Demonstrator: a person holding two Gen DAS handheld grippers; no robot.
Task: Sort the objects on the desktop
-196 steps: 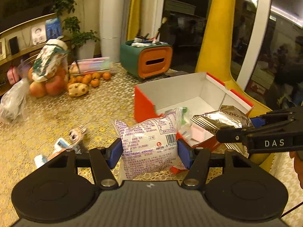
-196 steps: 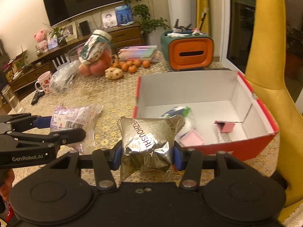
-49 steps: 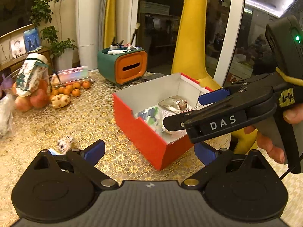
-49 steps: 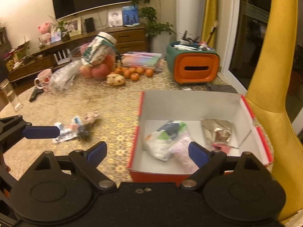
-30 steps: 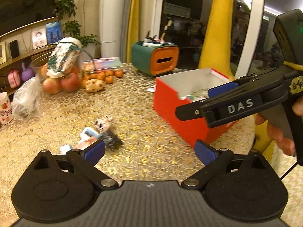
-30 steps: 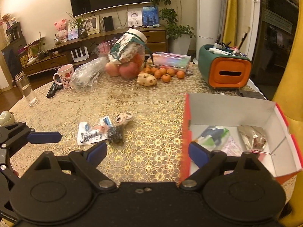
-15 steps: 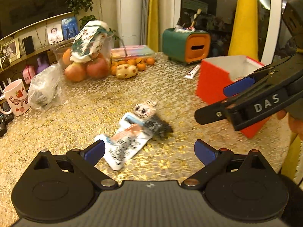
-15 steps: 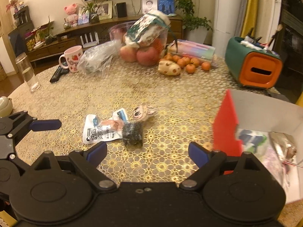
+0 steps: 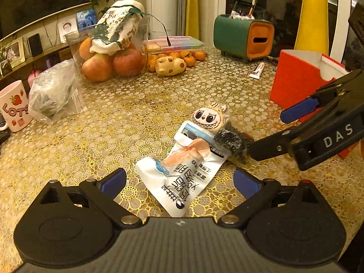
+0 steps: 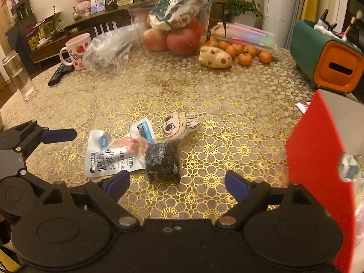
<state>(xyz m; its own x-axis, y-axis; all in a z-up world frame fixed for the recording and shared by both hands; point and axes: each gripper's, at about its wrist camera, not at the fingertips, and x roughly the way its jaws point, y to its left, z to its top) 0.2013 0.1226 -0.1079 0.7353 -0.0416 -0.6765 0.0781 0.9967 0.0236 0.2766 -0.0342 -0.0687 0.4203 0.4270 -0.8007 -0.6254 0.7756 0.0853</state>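
White snack pouch (image 9: 179, 175) is lying flat on the gold-patterned table (image 9: 118, 122), with a small dark bag (image 10: 163, 162) topped by a cartoon face card (image 10: 179, 125) resting across its upper end, touching it. Both are lying in open table, well apart from the red box (image 9: 298, 84) at the right edge.

Left gripper (image 9: 179, 180) is hovering low with jaws spread wide, pouch's near end sitting between the fingertips; nothing held. Right gripper (image 10: 177, 183) is also spread wide and empty, lined up on the dark bag, which is sitting just ahead of its fingers. In the left view, the right tool's lower finger looks to be touching or right beside the bag; cannot tell which.

Step judged: approaching for a double pick, one item per gripper, box being the likely drop spot since it already holds packets (image 10: 349, 166).

Next move probably calls for easing each gripper forward and down so the fingers straddle their item, then closing. Pouch is flat and thin, so left needs to come in low. The overlap means lifting the bag first, or the pouch may drag it.
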